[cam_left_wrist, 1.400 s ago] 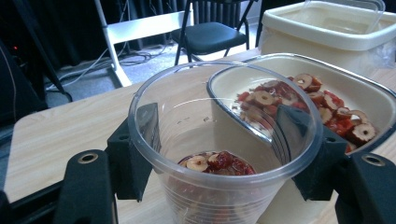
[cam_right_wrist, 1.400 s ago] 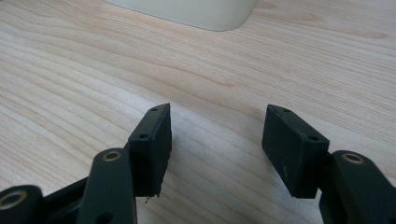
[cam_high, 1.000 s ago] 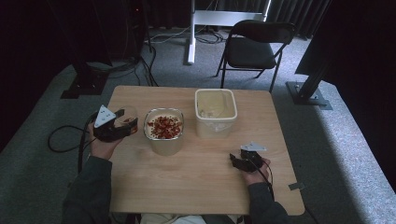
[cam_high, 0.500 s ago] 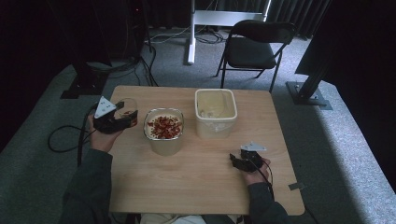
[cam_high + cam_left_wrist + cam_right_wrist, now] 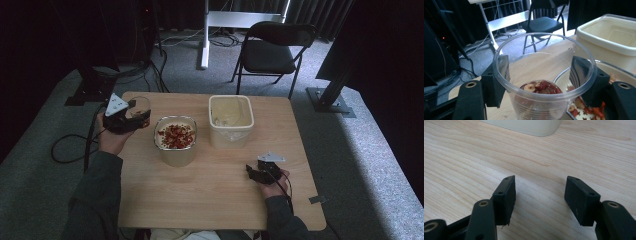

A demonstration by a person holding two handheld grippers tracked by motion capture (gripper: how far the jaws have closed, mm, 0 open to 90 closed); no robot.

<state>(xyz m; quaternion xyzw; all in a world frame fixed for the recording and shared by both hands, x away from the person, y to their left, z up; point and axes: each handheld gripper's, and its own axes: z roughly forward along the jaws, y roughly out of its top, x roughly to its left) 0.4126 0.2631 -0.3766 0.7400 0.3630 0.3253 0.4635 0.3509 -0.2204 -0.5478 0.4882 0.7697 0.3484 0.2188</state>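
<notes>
Clear cup (image 5: 541, 82) of dates clamped upright in left claw (image 5: 131, 119) to avoid spills; right claw (image 5: 539, 197) released, idle on worktop (image 5: 200, 195).

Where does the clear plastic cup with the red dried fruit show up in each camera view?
High view: the clear plastic cup sits far left, clamped in the left claw, beside the glass bowl of red dried fruit.
Left gripper view: the cup is centre, between the black jaws.
Right gripper view: not in it; the right claw stands open above the table.
Shared landmark: the cream square plastic tub.
</notes>
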